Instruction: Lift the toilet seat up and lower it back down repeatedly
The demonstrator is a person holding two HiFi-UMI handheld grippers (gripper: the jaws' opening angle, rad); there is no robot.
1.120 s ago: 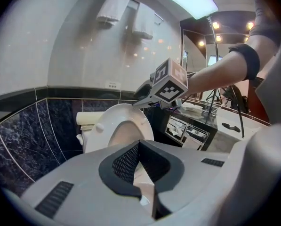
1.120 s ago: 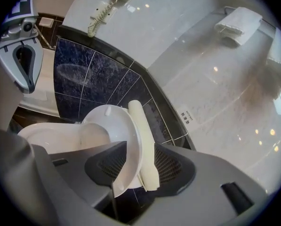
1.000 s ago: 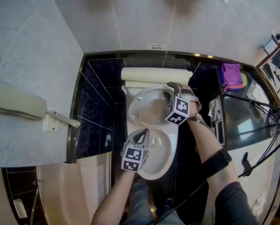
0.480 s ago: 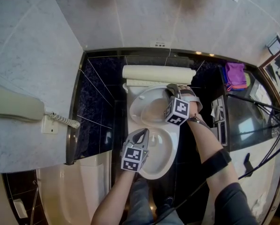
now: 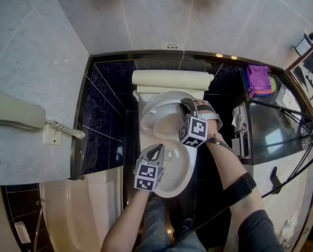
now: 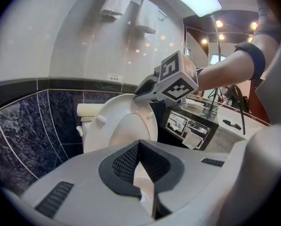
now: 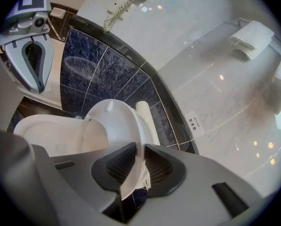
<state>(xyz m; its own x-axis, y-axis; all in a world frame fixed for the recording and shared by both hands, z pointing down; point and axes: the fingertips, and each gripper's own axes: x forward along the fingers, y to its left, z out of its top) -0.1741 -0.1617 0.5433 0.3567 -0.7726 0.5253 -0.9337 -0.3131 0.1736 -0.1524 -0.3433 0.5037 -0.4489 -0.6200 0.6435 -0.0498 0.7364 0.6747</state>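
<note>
Glossy white plastic toilet seat [image 7: 114,121] tilted partway up over white ceramic bowl [image 5: 169,193], hinged at rear. Jaws of right gripper [image 7: 138,149] just closing, now pinching seat's thin side rim. Over bowl's front, left gripper [image 6: 139,142] pressed together, empty. Likely light, stiff, slick: pinch rim deep.

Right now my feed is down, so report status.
Right gripper just closed on seat edge, seat part raised. Left gripper shut, empty, over bowl. Nothing in the way.

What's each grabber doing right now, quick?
Left gripper: shut, holding nothing.
Right gripper: jaws have just been closing, now clamped on the rim of the raised toilet seat.
</note>
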